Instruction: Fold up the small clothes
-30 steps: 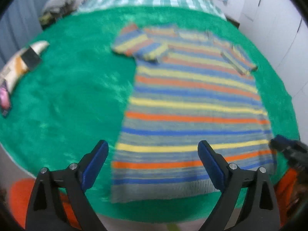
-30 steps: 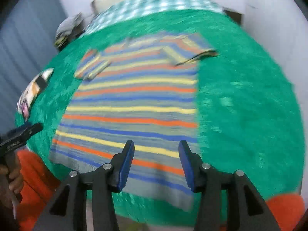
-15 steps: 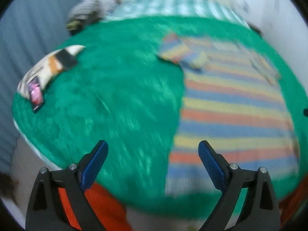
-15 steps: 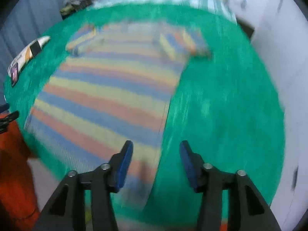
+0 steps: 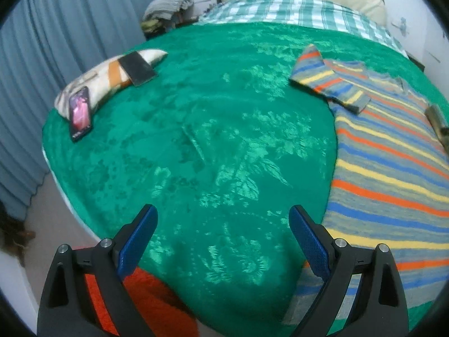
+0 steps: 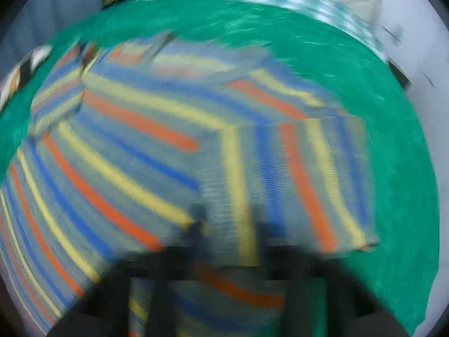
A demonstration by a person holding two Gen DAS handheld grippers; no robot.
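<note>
A striped shirt (image 5: pixel 387 168) in grey, blue, orange and yellow lies flat on the green blanket (image 5: pixel 210 140), filling the right of the left wrist view. My left gripper (image 5: pixel 221 213) hangs open over bare blanket just left of the shirt's side edge, nothing between its blue pads. The right wrist view is badly blurred. In it my right gripper (image 6: pixel 230 230) is shut on the shirt's lower right corner. That corner makes a flap (image 6: pixel 294 182) folded over the shirt's body (image 6: pixel 126 146), its stripes running crosswise. The cloth hides most of the fingers.
A patterned pillow (image 5: pixel 106 75) at the blanket's left edge carries a phone (image 5: pixel 80 111) and a black flat case (image 5: pixel 137 68). Grey-blue curtains (image 5: pixel 56 42) hang at left. A checked sheet (image 5: pixel 294 11) covers the bed's far end. Orange cloth (image 5: pixel 146 303) shows below the near bed edge.
My left gripper has swung left, off the shirt and over bare blanket. My right gripper has shut on the shirt's lower right corner and carried it over the body, making a flap.
</note>
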